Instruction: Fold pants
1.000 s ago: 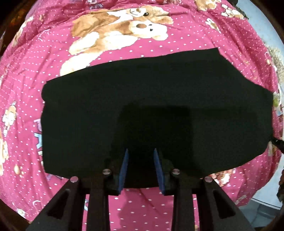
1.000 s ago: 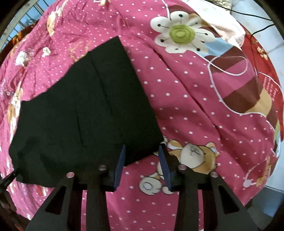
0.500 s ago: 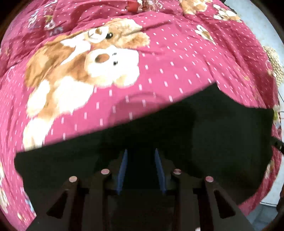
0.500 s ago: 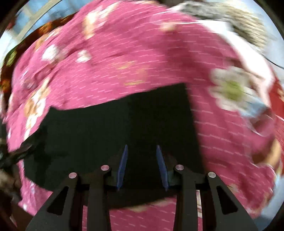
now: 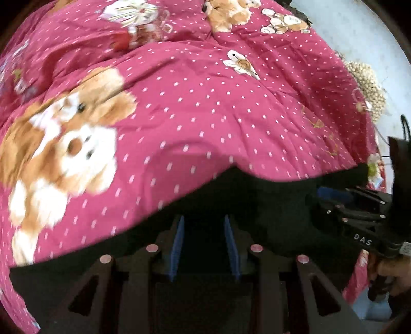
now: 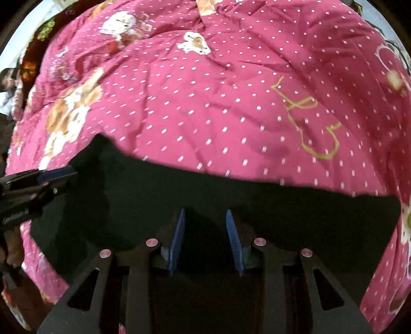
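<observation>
both sets of jaws released, nothing between them: left gripper [image 5: 204,242] and right gripper [image 6: 206,237] hover over the flat black fabric pants [image 6: 179,195] on the pink dotted quilt [image 6: 231,102], near its front edge. judgement: soft, light, limp; pinch the far hem corners.

Home bedroom, pink teddy-bear bedspread [image 5: 231,115]

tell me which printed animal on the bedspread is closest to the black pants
The big brown-and-white puppy print at the left of the left wrist view; its paws reach nearly to the edge of the black pants. The teddy bear prints sit far up the pink bedspread.
</observation>
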